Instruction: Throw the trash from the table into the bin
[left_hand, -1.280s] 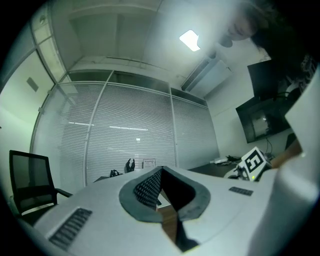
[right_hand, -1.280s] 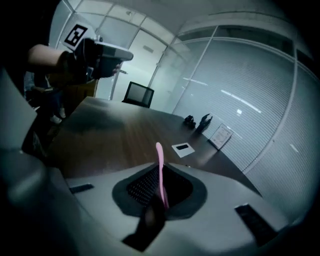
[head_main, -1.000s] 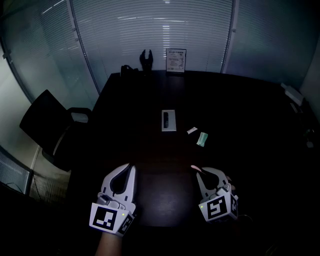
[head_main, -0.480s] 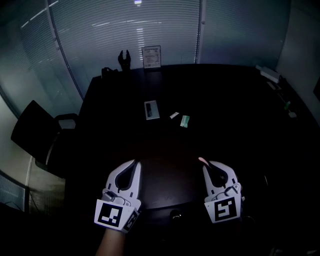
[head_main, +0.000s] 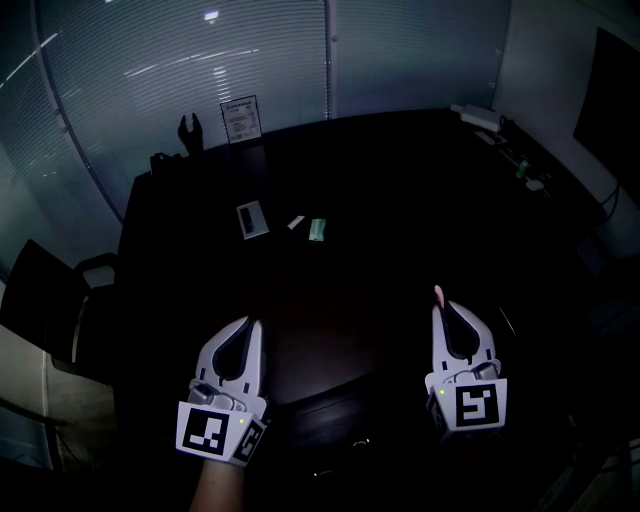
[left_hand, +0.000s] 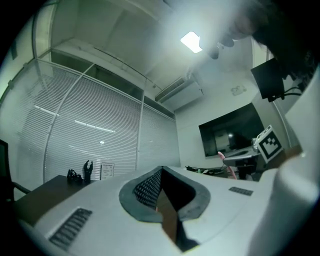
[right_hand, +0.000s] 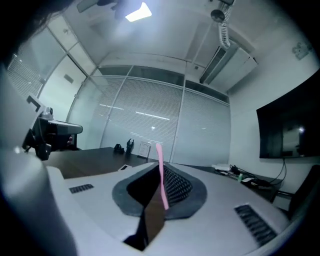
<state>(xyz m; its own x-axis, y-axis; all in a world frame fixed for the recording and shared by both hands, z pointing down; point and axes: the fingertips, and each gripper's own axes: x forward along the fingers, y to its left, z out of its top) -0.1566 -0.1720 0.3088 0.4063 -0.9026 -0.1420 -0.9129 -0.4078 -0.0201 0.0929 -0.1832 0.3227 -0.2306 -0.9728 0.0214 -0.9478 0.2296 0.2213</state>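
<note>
- The right tool (head_main: 441, 303), white moulded plastic, is clenched on a thin, flat pink strip (head_main: 438, 293) that pokes out beyond its tips.
- The left tool (head_main: 254, 324) is closed, its tips meeting with nothing between them.
- Both hang over the near edge of the dark, glossy counter (head_main: 400, 190).
- Farther along the counter lie a small green packet (head_main: 318, 230), a white scrap (head_main: 296, 222) just beside it, and a flat grey rectangle (head_main: 252, 219).
</note>
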